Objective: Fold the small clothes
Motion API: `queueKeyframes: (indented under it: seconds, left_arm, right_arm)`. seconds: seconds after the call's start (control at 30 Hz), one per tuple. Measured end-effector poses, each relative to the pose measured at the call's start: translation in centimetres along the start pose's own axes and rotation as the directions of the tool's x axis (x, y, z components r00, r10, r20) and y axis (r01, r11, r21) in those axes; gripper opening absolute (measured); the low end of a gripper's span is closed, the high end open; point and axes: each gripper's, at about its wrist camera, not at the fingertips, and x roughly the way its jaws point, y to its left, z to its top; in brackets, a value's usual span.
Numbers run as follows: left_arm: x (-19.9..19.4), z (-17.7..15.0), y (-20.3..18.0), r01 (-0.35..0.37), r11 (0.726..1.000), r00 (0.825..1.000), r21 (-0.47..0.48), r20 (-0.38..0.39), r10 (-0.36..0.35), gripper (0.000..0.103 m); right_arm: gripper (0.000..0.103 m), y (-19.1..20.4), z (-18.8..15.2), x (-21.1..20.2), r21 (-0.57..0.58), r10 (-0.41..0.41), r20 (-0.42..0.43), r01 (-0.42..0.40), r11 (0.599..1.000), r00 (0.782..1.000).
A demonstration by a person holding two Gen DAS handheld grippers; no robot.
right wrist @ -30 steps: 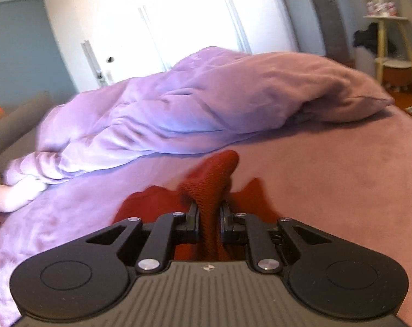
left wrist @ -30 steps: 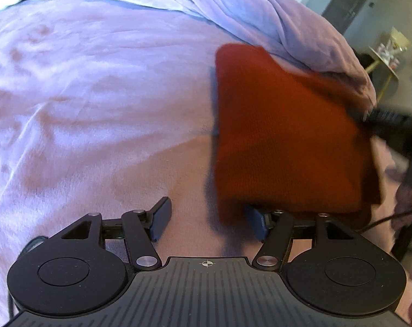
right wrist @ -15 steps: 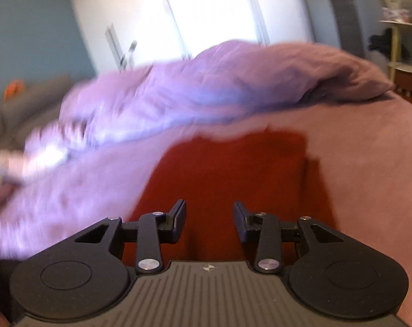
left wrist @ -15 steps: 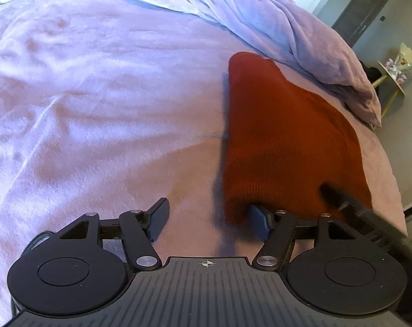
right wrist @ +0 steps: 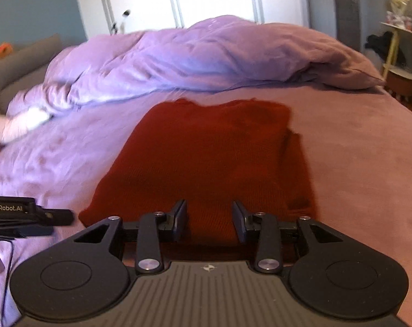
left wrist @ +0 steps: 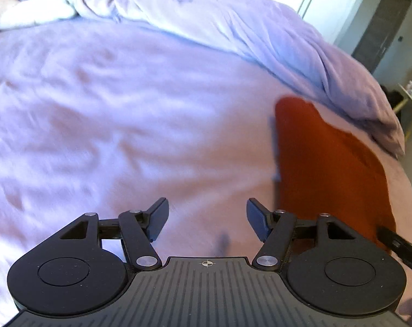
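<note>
Rust-red knit garment (right wrist: 206, 160) folded flat on lilac bedspread (left wrist: 102, 125), left tongs (left wrist: 207, 219) released, right tongs (right wrist: 209, 220) released.

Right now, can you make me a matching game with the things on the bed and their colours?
Things:
1. folded knit garment
2. bunched duvet
3. small stand at the far right
4. gripper fingers

Colours:
a. black
b. lilac
c. rust red
d. yellow

Pairs: 1-c, 2-b, 3-d, 4-a
</note>
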Motion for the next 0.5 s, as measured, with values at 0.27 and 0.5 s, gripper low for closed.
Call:
queueKeyframes:
  seconds: [0.27, 0.5]
  left_arm:
    - [3.2, 2.8, -1.4, 0.274, 0.960, 0.952, -0.048, -0.128, -0.278, 0.081]
    - [9.7, 4.0, -4.5, 0.400, 0.905, 0.878, -0.143, -0.223, -0.423, 0.076]
  right_arm:
    - [0.061, -5.1, 1.9, -1.0, 0.175, -0.028, 0.012, 0.026, 0.984, 1.000]
    - [0.069, -11.4, 3.3, 4.5, 0.397, 0.146, -0.106, -0.092, 0.913, 0.984]
